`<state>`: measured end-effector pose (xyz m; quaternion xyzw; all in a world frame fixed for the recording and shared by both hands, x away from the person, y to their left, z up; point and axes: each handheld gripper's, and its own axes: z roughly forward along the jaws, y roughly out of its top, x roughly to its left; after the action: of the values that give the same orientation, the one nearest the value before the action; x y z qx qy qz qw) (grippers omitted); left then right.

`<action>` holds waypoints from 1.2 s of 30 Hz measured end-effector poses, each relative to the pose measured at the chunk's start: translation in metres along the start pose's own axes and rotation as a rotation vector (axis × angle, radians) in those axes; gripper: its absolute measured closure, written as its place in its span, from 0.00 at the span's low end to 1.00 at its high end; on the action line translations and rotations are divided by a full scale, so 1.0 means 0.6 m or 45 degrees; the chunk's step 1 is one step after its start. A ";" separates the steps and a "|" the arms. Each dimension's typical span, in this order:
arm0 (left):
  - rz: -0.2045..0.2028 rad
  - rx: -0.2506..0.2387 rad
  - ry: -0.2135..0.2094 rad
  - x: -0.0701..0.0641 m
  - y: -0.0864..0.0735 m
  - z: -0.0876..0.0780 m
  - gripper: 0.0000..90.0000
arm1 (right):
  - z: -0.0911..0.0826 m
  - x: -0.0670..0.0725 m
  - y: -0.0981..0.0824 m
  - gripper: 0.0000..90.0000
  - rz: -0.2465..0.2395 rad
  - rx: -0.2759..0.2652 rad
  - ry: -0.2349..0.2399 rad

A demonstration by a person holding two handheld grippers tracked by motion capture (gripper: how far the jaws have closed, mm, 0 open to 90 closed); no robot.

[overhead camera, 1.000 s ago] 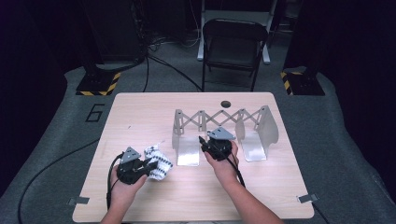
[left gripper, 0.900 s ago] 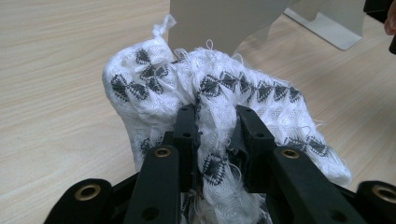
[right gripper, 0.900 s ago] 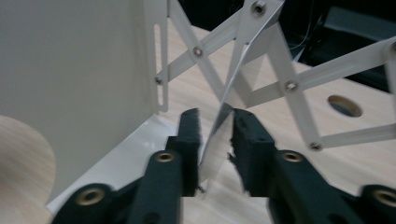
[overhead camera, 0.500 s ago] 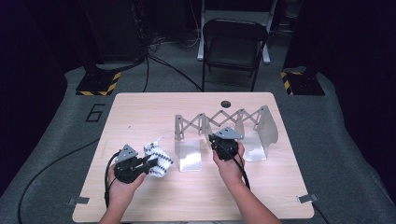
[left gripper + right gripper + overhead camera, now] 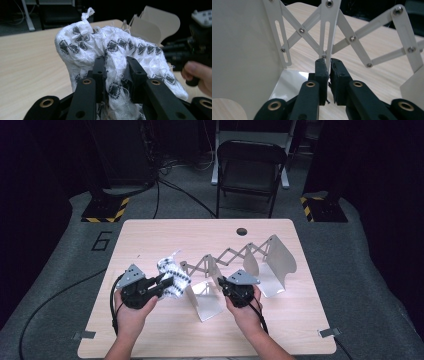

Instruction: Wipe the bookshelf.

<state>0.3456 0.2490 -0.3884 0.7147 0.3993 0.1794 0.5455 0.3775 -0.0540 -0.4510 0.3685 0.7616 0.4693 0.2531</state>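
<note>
White metal made up the folding rack (image 5: 235,270) on the wooden table (image 5: 150,240), its scissor arms running between two curved end plates. The right gripper (image 5: 223,284) had its jaws clamped on a thin bar of that lattice (image 5: 327,53) just beside the nearer plate (image 5: 242,50); those jaws had just been closing, with the bar between them. The left gripper (image 5: 165,282) hung to the left of the rack with its jaws pinched on a bunched white cloth with a dark pattern (image 5: 112,50), which seemed to be carried clear of the table and near the rack's left end.

Judging by this, the step in hand was steadying or stretching the rack so the cloth could go onto it. To do that well, the right grip should stay low and firm on the bar, since a thin strip can twist or slip out sideways. Any pull should run along the lattice, not across it, or the plate may tip. The cloth was held by a fold, so it should be lifted high enough to pass over the plate's edge without snagging.
</note>
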 end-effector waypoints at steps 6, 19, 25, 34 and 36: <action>0.005 0.053 0.032 0.001 -0.022 0.035 0.79 | 0.013 -0.003 0.000 0.77 -0.042 -0.009 0.013; -0.018 0.276 0.064 0.010 -0.097 0.103 0.79 | 0.016 -0.014 -0.006 0.89 -0.029 0.034 0.077; 0.056 0.138 0.053 -0.010 -0.046 0.062 0.79 | 0.010 -0.018 -0.009 0.89 -0.012 0.027 0.103; 0.019 0.268 0.052 -0.004 -0.094 0.095 0.79 | 0.006 -0.012 -0.012 0.87 -0.002 0.038 0.117; 0.002 0.339 0.056 0.005 -0.114 0.110 0.79 | 0.006 -0.013 -0.013 0.87 -0.001 0.031 0.129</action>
<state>0.3674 0.2152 -0.4743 0.7769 0.4309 0.1408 0.4370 0.3823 -0.0604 -0.4592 0.3470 0.7792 0.4780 0.2098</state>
